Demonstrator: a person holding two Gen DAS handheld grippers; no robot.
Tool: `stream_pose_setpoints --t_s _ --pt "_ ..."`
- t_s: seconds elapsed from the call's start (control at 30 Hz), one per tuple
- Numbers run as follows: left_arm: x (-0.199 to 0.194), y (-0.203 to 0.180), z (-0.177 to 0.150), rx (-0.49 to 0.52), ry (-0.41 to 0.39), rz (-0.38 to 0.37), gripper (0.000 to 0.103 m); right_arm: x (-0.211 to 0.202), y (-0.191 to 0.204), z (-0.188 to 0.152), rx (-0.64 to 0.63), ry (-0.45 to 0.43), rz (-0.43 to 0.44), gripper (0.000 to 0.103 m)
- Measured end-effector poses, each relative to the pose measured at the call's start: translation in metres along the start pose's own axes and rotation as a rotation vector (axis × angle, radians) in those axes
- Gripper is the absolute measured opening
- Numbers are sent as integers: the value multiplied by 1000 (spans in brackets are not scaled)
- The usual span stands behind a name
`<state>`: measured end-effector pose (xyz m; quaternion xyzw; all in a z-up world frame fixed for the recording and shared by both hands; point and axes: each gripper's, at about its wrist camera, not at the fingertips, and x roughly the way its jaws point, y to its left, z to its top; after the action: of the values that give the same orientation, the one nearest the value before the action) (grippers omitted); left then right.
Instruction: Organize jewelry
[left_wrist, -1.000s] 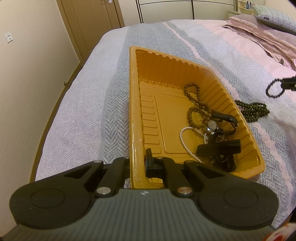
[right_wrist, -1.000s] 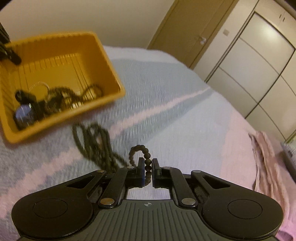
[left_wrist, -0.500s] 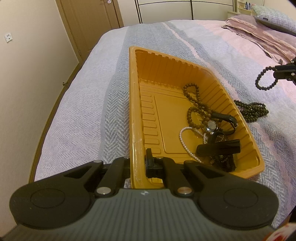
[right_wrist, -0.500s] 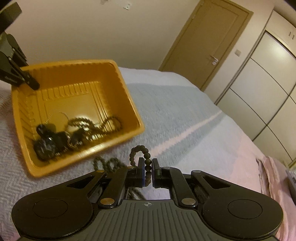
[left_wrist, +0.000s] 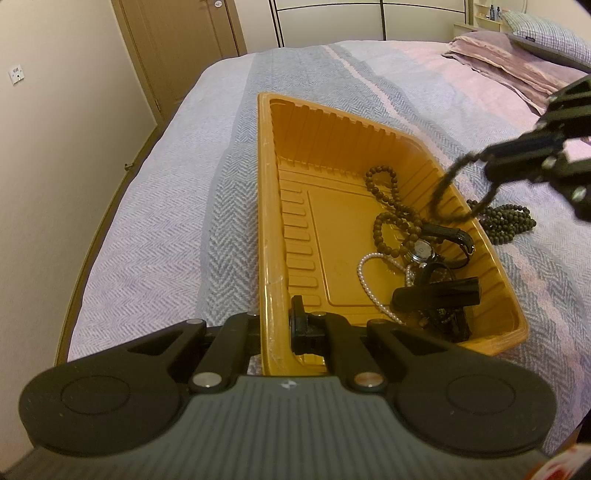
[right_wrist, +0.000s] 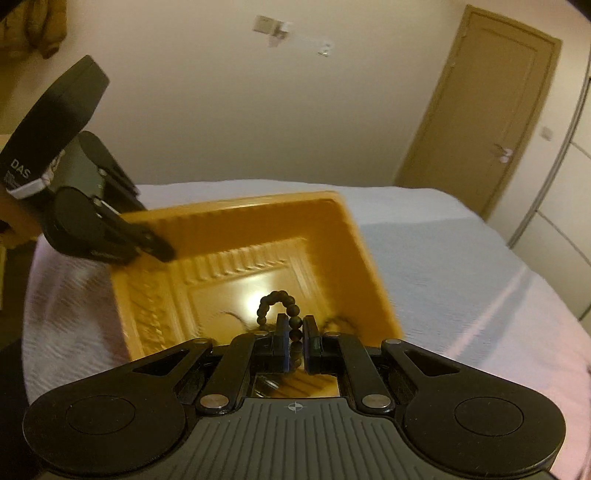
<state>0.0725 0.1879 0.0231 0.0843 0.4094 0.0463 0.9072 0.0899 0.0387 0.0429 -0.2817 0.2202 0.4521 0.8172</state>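
One bracelet of small dark beads is pinched between the fingers of the right gripper, and over the last second it has been carried from above the striped bedspread to above the orange tray. A second ago the tray sat off to the side in the right wrist view; now it fills the middle, with the loop hanging over its floor. In the left wrist view the loop dangles over the tray's right wall, blurred by motion. By my reading, the carry is almost done and what remains for this piece is to let go so it drops in.

The left gripper has not moved: its fingers are pressed onto the near rim of the tray, holding it steady.

The bracelet is a short closed ring of round, matt, near-black beads, limp on its string. Already in the tray lie a brown bead string, a pearl strand and a watch. A dark bead necklace lies on the bedspread just beside the tray
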Motion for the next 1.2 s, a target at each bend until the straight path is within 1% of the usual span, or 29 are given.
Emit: stream_pose_setpoints --t_s 0.07,0.17,0.33,0.4,0.5,0.53,0.63,0.73,0.8,0.83,0.87,0.93,0.97,1.1,1.2 --pt "0 1 0 -2 -1 -1 3 11 5 4 1 10 19 7" --pt "1 2 0 -5 -1 -3 3 24 9 7 -1 20 16 7" --pt "0 2 0 -6 -2 -5 3 36 19 9 -22 21 10 7" --pt "1 3 0 -7 -3 -6 3 41 21 7 -18 36 39 7" --pt "0 3 -1 -10 -4 -7 3 46 23 5 8 60 107 7" --pt "0 3 -1 -10 -4 -7 3 46 23 4 11 63 115 7" --pt "0 2 0 -10 -5 -5 3 42 22 1 20 56 77 8" --pt "0 2 -1 -11 -5 -5 3 33 11 -3 67 41 49 10" --pt "0 2 -1 -13 -4 -4 3 25 4 -6 92 33 34 13" --pt "0 2 -1 -13 -4 -4 3 19 1 -8 103 25 22 18" --pt "0 2 -1 -13 -4 -4 3 14 -3 -11 114 20 12 26" --pt "-1 2 0 -13 -4 -3 3 3 -12 -20 153 13 -21 35" --pt "-1 2 0 -11 -5 -3 3 -2 -16 -24 175 12 -37 37" --pt "-2 2 0 -11 -6 -2 3 -22 -35 -53 284 35 -106 38" --pt "-2 2 -1 -11 -6 -2 3 -33 -48 -81 367 76 -168 39"
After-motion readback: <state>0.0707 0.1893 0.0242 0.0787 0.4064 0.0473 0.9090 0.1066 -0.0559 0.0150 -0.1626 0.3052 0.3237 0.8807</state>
